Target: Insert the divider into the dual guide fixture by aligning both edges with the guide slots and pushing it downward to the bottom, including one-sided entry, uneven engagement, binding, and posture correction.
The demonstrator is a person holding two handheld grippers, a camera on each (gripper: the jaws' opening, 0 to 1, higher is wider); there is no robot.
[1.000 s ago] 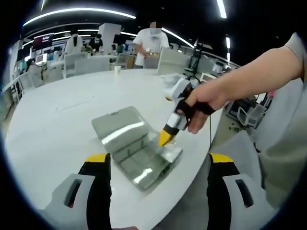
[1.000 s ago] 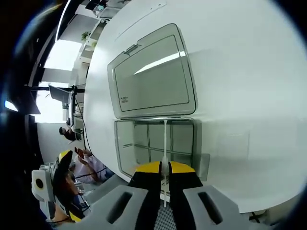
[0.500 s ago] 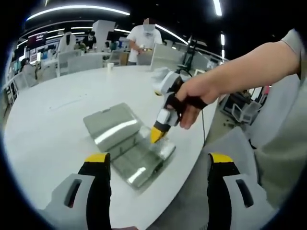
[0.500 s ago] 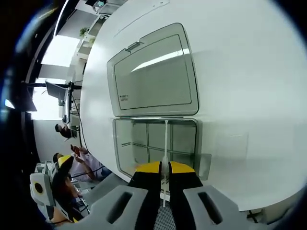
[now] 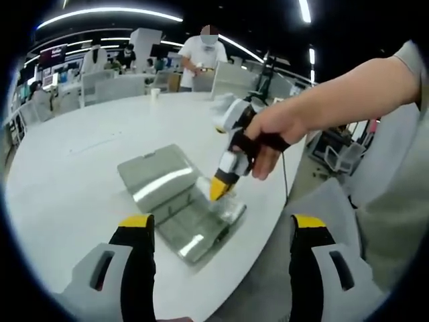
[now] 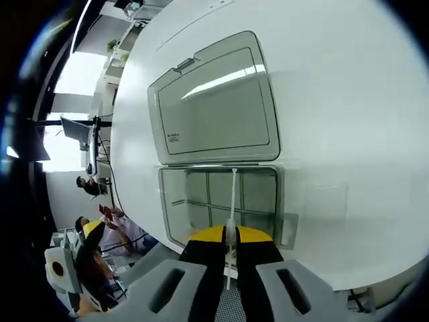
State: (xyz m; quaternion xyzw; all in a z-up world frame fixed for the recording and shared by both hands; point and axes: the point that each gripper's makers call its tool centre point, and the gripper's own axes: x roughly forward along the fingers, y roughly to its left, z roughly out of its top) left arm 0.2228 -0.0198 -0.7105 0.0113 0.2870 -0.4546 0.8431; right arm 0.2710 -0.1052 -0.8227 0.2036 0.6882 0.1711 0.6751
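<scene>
White round table [image 5: 74, 174] carries a clear compartment box [image 6: 221, 201] near its edge, hinged lid [image 6: 214, 100] lying open flat beyond it. Right gripper view: the right gripper [image 6: 230, 236], jaws pressed together on the thin white divider [image 6: 232, 201], which stands edge-on across the box's middle between the cross walls. Left gripper view adds the person's hand [image 5: 268, 137] gripping that tool from the right, its yellow tip at the box. Left gripper [image 5: 221, 231]: 2 jaws wide apart, holding nothing, well short of the box.
</scene>
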